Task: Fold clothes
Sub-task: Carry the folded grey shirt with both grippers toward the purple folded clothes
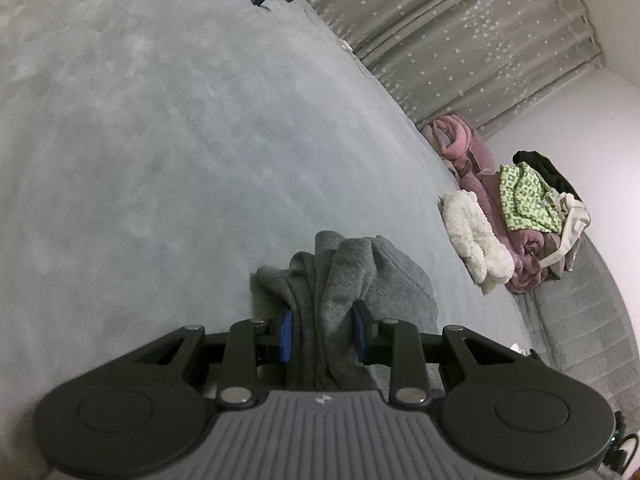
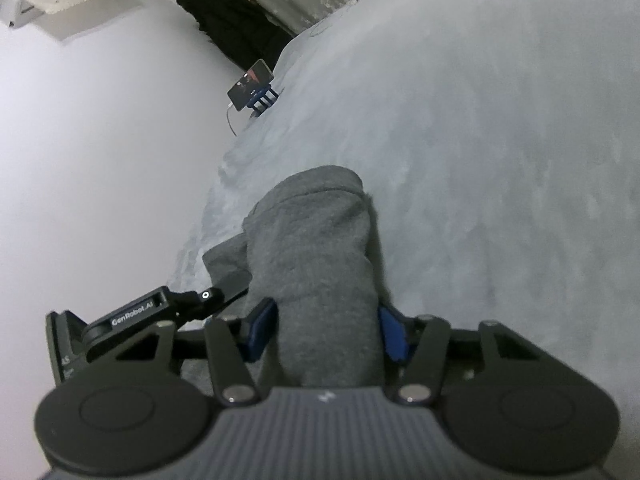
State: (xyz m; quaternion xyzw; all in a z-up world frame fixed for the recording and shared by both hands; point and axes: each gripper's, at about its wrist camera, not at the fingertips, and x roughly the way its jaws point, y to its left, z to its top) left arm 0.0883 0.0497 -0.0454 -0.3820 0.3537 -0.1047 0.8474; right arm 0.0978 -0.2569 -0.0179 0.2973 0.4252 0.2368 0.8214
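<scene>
Across the bed (image 1: 160,160): plush pale-grey cover, fuzzy nap, fills most of both views. Star-print curtain (image 1: 460,32) hangs along the bed's far edge. Pile of clothes (image 1: 516,216) sits at the bed's edge: mauve fleece, white sherpa, green-checked fabric, black item on top. Grey knit garment (image 1: 344,280) is bunched in soft folds over the bed. Left gripper (image 1: 325,334) clamps it between blue pads; right gripper (image 2: 326,330) also grips a thick roll of it. Phone (image 2: 251,85) on a blue stand, bed's corner.
</scene>
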